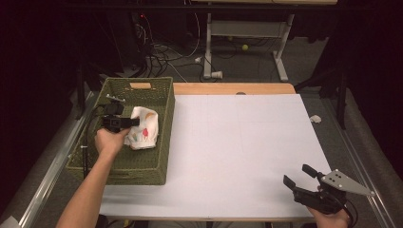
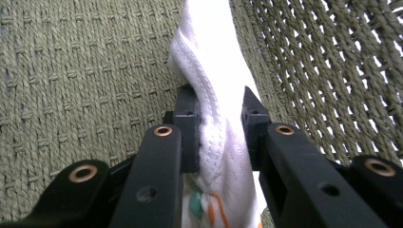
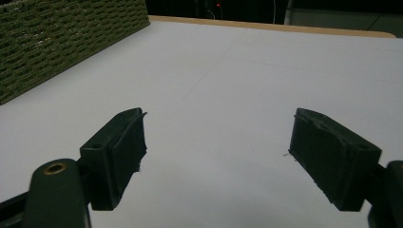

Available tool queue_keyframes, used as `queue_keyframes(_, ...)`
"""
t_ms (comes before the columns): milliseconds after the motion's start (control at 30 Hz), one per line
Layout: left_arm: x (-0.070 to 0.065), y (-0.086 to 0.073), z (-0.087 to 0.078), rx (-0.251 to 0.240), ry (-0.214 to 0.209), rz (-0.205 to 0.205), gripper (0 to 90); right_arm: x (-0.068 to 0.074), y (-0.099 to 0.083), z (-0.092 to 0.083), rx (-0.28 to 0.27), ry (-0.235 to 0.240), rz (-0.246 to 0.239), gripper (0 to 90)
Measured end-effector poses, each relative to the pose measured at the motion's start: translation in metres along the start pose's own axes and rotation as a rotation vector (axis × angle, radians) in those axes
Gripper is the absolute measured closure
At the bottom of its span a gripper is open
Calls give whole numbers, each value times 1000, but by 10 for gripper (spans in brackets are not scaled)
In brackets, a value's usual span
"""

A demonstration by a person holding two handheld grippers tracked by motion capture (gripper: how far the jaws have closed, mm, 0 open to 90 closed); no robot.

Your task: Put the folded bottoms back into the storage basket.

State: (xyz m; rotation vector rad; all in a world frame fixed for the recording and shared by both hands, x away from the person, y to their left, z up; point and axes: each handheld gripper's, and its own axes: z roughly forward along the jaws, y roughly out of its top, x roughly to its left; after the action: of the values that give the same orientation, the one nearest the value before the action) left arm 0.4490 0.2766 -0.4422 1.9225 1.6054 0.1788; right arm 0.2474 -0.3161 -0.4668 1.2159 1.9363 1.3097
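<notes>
Dim room; cables and a desk frame on the floor beyond a white-covered surface (image 1: 237, 152) with a wooden far edge. A green woven basket (image 1: 142, 90) sits at the surface's left end.

White cloth (image 1: 142, 128), small coloured prints on it, lies bunched inside the basket, on its right half near the right wall. Looks like a small garment or towel; cannot tell which. In the left gripper view the cloth (image 2: 216, 95) runs as a narrow stitched fold between the fingers (image 2: 187, 128), long axis leading away from the gripper toward the basket's corner, printed part nearest the camera.

Left gripper (image 1: 135, 122) reaches into the basket from the near-left side, pointing right at the cloth. Fingers nearly together with the fold between them; the left pad lies against the hem, and a thin gap seems to show at the right pad. Grip judged loose at best, likely a release or a fresh pinch on the fold; the hem gives a firm edge to take.

Right gripper (image 1: 298, 175) rests low at the surface's near-right corner, well apart from the basket, pointing toward it. Its fingers (image 3: 119, 152) stand wide apart with nothing between them, probably parked until needed.
</notes>
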Motion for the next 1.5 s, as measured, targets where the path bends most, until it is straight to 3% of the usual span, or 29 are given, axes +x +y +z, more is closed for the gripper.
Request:
queue_keyframes(367,2,0,4,21,19,-9,590,0,0,0,1,1,0,203)
queue_keyframes(700,1,0,1,8,67,7,454,0,0,0,1,0,0,203)
queue_keyframes(1500,-2,-1,-13,-33,61,28,403,0,0,1,3,0,0,205)
